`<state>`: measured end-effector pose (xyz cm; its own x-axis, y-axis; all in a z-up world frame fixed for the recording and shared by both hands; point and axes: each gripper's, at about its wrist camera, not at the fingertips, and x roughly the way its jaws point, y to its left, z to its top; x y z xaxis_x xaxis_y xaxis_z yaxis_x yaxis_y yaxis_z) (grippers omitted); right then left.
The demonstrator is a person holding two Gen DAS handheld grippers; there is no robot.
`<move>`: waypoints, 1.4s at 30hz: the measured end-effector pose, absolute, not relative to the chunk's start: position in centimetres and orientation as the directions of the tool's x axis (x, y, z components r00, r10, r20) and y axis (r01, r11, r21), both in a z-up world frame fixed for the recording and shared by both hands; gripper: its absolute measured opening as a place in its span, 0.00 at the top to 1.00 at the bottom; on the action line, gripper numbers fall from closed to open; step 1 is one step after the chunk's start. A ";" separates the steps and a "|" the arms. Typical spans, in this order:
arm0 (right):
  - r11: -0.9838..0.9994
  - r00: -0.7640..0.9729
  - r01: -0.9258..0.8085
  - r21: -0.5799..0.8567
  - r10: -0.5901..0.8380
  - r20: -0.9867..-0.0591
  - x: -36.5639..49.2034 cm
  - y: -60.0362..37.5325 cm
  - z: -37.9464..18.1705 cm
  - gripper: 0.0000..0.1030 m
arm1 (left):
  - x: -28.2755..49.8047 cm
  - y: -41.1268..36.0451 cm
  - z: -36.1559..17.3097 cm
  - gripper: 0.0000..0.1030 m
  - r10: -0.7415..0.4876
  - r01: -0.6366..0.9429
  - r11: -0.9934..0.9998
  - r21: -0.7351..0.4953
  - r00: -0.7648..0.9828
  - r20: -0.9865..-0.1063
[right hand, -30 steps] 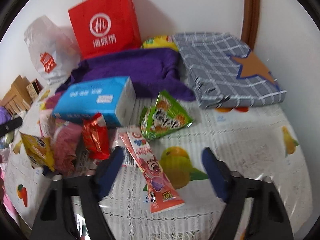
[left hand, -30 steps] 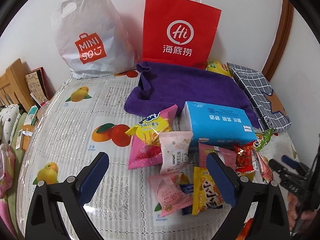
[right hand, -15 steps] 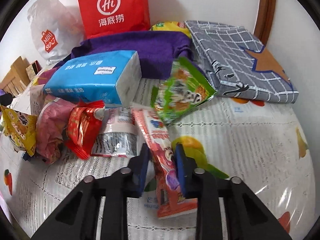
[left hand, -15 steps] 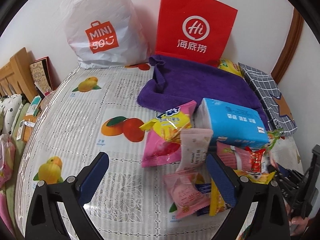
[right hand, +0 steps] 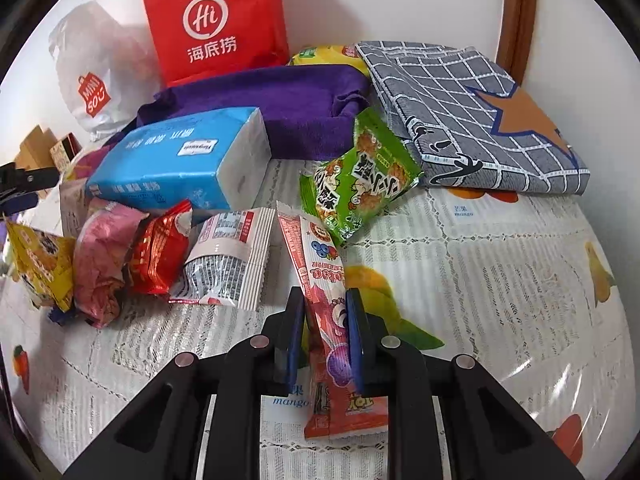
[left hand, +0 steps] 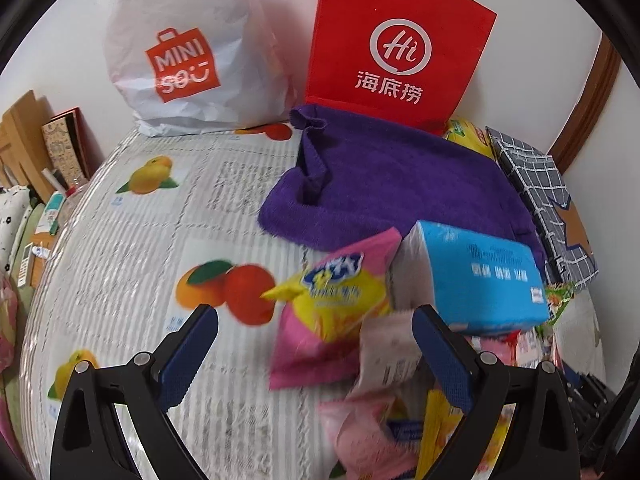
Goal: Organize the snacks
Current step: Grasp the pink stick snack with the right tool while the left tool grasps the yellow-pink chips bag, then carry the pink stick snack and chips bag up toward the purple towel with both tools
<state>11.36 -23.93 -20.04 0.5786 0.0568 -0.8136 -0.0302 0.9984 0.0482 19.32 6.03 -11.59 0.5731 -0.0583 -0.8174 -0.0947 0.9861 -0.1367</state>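
Observation:
My right gripper (right hand: 325,312) is shut on a long red candy stick packet (right hand: 320,276) lying on the table. Beside it lie a green snack bag (right hand: 360,178), a white striped packet (right hand: 230,258), a small red packet (right hand: 162,252), a crumpled pink packet (right hand: 100,260) and a yellow packet (right hand: 38,264). My left gripper (left hand: 316,340) is open and empty, above a pink-and-yellow snack bag (left hand: 336,312) and a pale pink packet (left hand: 388,352). A blue tissue pack (left hand: 476,276) lies behind the pile.
A purple towel (left hand: 392,184) lies at the back before a red paper bag (left hand: 396,52) and a white MINISO bag (left hand: 188,52). A grey checked cloth box (right hand: 476,108) is at the right by the wall. The fruit-print tablecloth (left hand: 132,248) spreads left.
My right gripper closed on the red candy stick packet. My left gripper moved forward and left, bringing the pink-and-yellow bag between its open fingers.

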 end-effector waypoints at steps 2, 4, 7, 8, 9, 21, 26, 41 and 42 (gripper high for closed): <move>0.998 0.572 -0.034 0.048 0.059 -0.818 11.6 -24.0 -20.3 0.80 | 20.1 6.1 -11.8 0.05 -0.069 -0.094 0.985 -0.147 0.567 -0.821; 0.999 0.572 -0.040 0.037 0.053 -0.819 11.7 -23.8 -20.4 0.80 | 21.0 6.0 -12.3 0.08 -0.072 -0.096 0.984 -0.150 0.554 -0.829; 0.998 0.562 -0.041 0.046 0.061 -0.825 11.9 -23.9 -20.5 0.80 | 22.1 5.7 -13.4 0.14 -0.079 -0.095 0.985 -0.147 0.508 -0.858; 0.998 0.557 -0.039 0.056 0.068 -0.828 12.0 -24.0 -20.4 0.80 | 22.3 5.7 -13.7 0.15 -0.077 -0.094 0.985 -0.142 0.497 -0.865; 0.997 0.554 -0.038 0.065 0.075 -0.829 12.0 -24.1 -20.3 0.80 | 22.6 5.5 -14.2 0.19 -0.083 -0.090 0.985 -0.145 0.487 -0.869; 0.997 0.606 -0.021 0.078 0.075 -0.792 10.0 -24.3 -17.4 0.84 | 20.9 5.1 -12.4 0.44 -0.125 -0.058 0.982 -0.180 0.514 -0.848; 0.996 0.640 -0.015 0.091 0.080 -0.764 8.8 -24.2 -15.3 0.84 | 18.9 5.7 -9.4 0.44 -0.112 -0.054 0.984 -0.171 0.558 -0.822; 0.997 0.704 -0.022 0.067 0.064 -0.707 8.8 -22.7 -9.6 0.84 | 15.5 4.7 -4.3 0.45 -0.132 -0.006 0.985 -0.171 0.612 -0.780; 0.998 0.710 -0.024 0.065 0.063 -0.702 8.8 -22.6 -9.3 0.84 | 15.5 4.6 -4.0 0.45 -0.134 -0.004 0.985 -0.173 0.616 -0.776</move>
